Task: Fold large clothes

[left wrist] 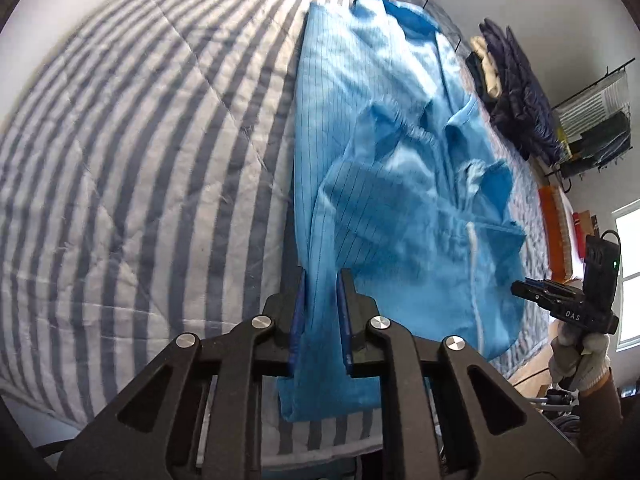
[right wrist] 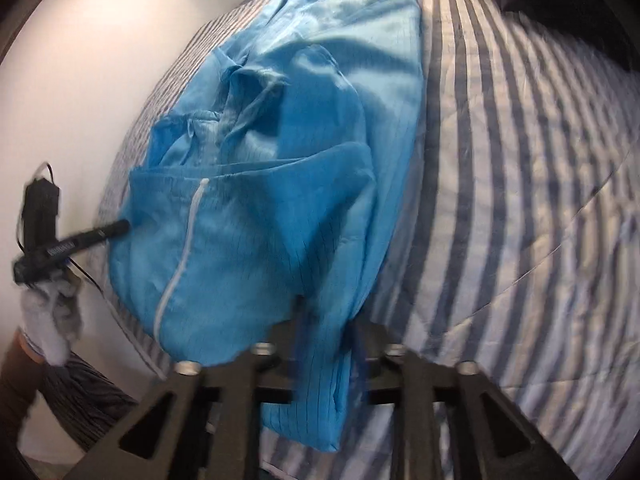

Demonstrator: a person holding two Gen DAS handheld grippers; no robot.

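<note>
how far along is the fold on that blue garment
Done: the blue garment lies on the striped quilt, its sides seemingly folded inward. In hand: the left gripper and right gripper each have an edge between their pads. Left: it remains long and rumpled, so further folds and smoothing.

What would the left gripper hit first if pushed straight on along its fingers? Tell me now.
The left gripper already has a strip of the blue garment between its fingers. Straight on lies more of that cloth, spread on the striped quilt; the quilt comes only beneath it. Depth is hard to judge.
</note>
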